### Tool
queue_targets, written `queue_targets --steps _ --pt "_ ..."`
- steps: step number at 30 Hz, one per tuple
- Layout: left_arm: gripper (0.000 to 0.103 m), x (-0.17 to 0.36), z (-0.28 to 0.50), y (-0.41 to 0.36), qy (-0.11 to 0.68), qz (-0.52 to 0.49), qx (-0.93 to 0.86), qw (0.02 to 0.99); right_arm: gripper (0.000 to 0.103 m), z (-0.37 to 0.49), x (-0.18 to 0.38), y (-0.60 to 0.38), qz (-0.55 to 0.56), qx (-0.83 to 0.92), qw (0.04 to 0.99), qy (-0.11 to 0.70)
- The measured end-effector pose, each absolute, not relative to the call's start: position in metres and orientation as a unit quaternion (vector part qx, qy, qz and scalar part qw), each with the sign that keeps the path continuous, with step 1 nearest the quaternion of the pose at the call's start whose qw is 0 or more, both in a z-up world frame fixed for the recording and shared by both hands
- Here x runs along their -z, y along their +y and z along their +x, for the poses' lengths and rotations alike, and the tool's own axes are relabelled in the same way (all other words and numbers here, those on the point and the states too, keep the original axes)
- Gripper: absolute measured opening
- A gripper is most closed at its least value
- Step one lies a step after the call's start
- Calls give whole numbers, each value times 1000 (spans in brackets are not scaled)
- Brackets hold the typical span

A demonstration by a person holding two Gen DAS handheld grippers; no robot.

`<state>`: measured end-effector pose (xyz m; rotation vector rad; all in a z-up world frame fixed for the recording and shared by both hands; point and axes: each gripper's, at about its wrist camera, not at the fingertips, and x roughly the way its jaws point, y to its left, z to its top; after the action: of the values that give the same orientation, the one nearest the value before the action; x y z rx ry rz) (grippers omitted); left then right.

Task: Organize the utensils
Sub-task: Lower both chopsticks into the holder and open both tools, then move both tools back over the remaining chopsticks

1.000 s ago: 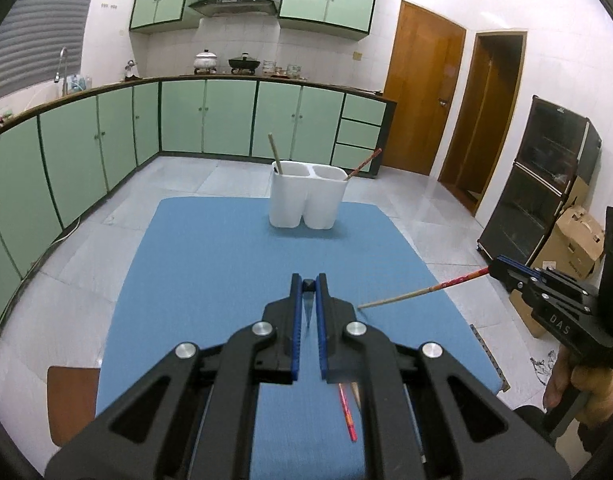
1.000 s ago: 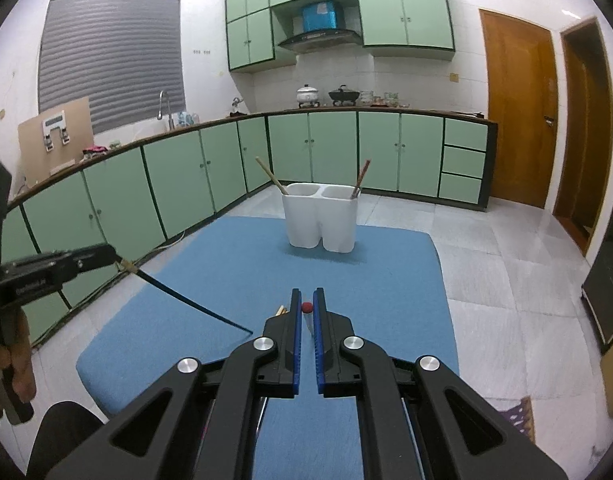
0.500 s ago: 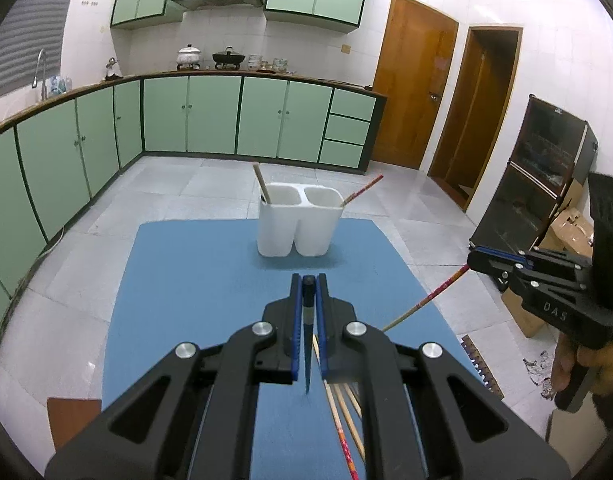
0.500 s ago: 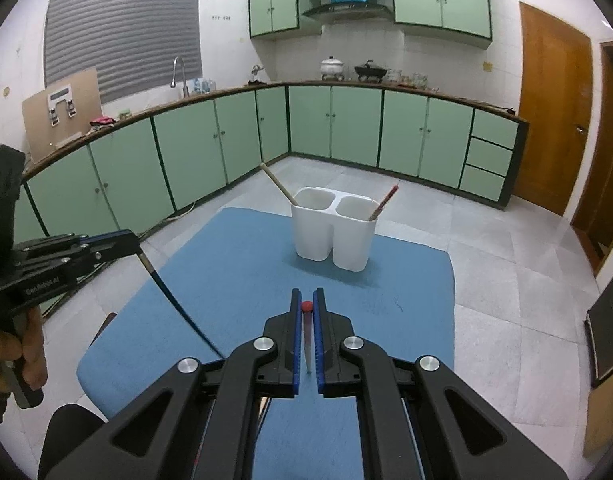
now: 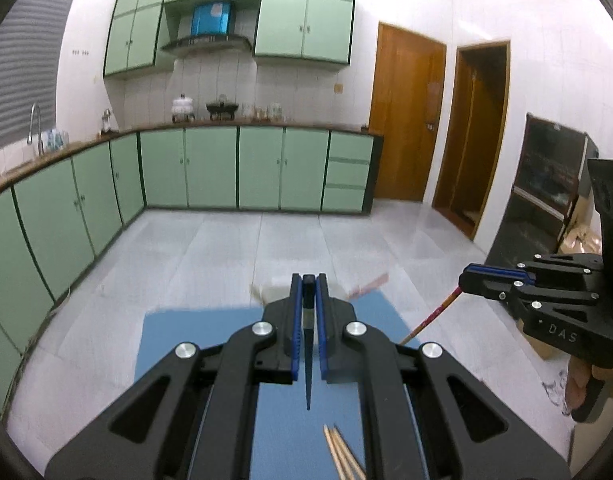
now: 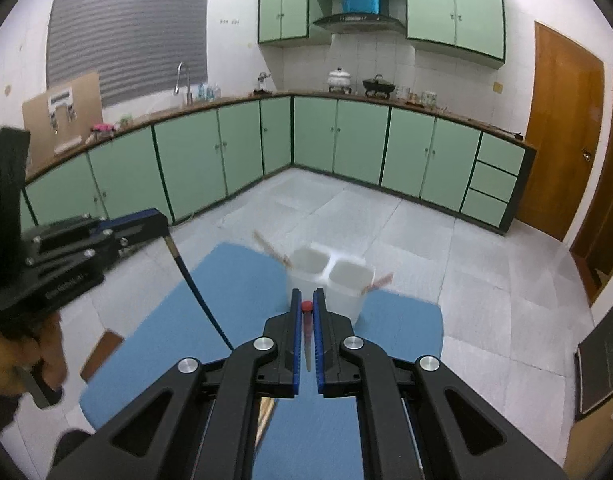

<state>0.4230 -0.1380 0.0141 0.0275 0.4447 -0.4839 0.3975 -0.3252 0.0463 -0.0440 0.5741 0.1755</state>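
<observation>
My left gripper is shut on a dark blue chopstick that hangs point-down; it also shows at the left of the right wrist view. My right gripper is shut on a red chopstick; in the left wrist view it is at the right with the red chopstick slanting down. The white two-compartment holder stands on the blue mat just beyond my right gripper, with a chopstick leaning in each compartment. In the left wrist view the holder is mostly hidden behind my fingers.
Several wooden chopsticks lie on the mat below my left gripper. Green kitchen cabinets line the far walls. Wooden doors are at the right. A brown stool corner shows left of the mat.
Both grippers have risen and tilted up with their chopsticks, moving closer to the holder. The chopsticks now hang steeper. The holder sits lower in both views and is blurred.
</observation>
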Motion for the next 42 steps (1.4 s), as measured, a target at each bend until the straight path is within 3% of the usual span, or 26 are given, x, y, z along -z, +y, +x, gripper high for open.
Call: queue_targets --steps 6,13,23,25,27,36,42 --pt "6 -54 461 -158 168 1 221 961 5 442 -90 -333 -21 -68 963 258" --pt "6 -64 520 -196 130 9 202 971 5 504 -76 -351 -14 -49 964 262" --pt "7 26 576 -221 188 28 192 963 6 558 15 -368 6 -61 946 320" --pt "12 33 572 -215 195 30 189 962 8 555 19 -371 14 -62 946 316" --pt "36 30 564 -203 192 29 185 964 10 546 12 -376 25 -62 950 306" --pt "52 -21 474 -145 157 42 184 969 15 442 -29 -384 34 -66 970 231" --pt "65 16 375 -102 156 43 186 969 20 320 31 -365 25 -58 976 207"
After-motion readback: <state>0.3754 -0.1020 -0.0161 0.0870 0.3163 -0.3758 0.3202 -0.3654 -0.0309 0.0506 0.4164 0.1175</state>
